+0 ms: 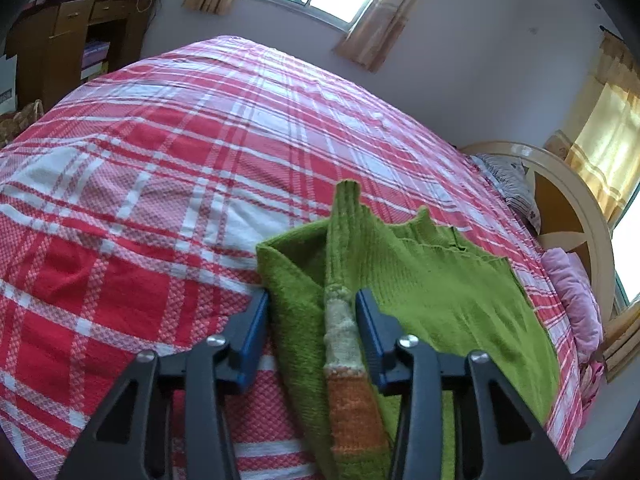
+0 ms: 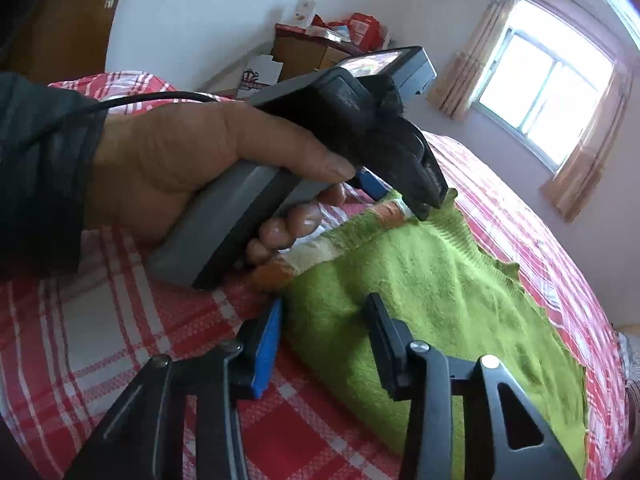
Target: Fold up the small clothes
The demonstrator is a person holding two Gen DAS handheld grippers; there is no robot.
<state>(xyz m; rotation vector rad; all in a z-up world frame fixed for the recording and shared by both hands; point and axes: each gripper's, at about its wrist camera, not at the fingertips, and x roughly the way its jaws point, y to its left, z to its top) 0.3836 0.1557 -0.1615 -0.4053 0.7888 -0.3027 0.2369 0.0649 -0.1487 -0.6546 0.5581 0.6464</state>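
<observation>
A green knitted garment [image 1: 432, 280] is seen spread on a bed covered with a red-and-white checked bedspread [image 1: 160, 184], its sleeve with cream and orange bands [image 1: 344, 344] folded in over the body. The left tool [image 1: 312, 300] is set astride that sleeve and the folded green edge, its blue-padded jaws partly apart; whether the pads actually press the knit cannot be told. In the right wrist view, the right tool [image 2: 326, 312] is placed over the near edge of the garment, jaws likewise apart with the cloth between them, firm contact not shown. A hand [image 2: 192, 172] in a dark sleeve is pictured gripping the grey handle of the left tool beyond it. At the far wall, a wooden cabinet [image 1: 60, 40] is topped with red packages [image 2: 360, 26], and books are stacked in its open compartment [image 1: 95, 58]. Pillows [image 1: 576, 300] are piled at the headboard [image 1: 576, 208].
</observation>
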